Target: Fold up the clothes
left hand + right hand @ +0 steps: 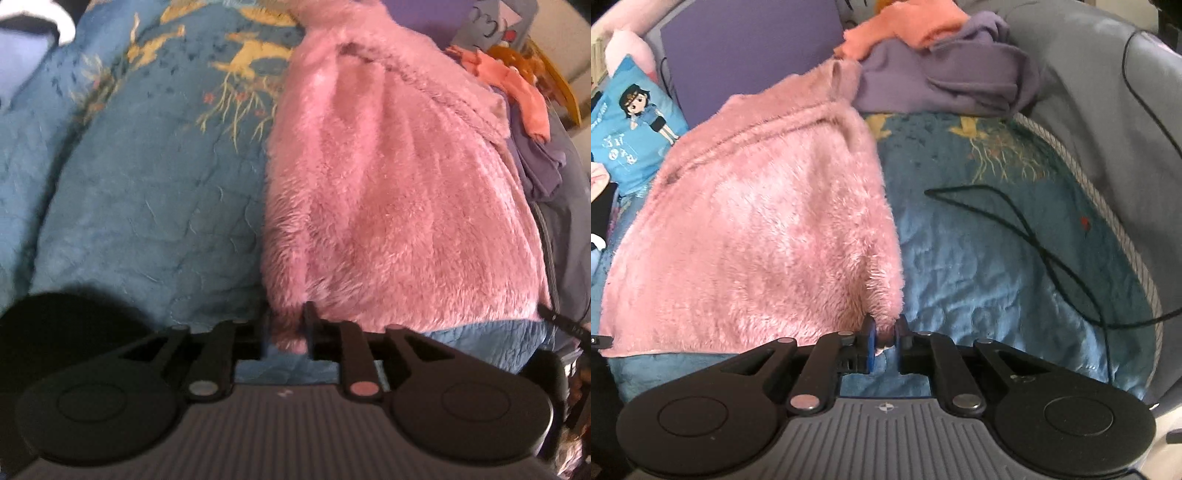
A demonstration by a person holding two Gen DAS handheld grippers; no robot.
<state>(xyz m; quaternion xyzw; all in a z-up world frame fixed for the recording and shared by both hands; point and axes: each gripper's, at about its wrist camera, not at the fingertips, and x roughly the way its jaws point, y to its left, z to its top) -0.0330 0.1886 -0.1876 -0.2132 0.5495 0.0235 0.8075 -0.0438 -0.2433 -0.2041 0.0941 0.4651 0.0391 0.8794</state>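
Observation:
A fluffy pink fleece garment (388,184) lies spread on a blue quilted bedspread (147,203). In the left wrist view my left gripper (288,332) has the garment's near left corner bunched between its black fingers, and creases fan out from the grip. In the right wrist view the same pink garment (757,221) fills the left half. My right gripper (884,339) is shut on its near right corner, pinched tightly between blue pads (870,343). The near hem runs between the two grips.
A black cable (1034,236) loops over the bedspread (979,258) to the right. A purple garment (942,81) and an orange one (908,22) are piled at the far end. A grey blanket (1108,92) lies at the right, and a cartoon-print blue pillow (631,125) at the far left.

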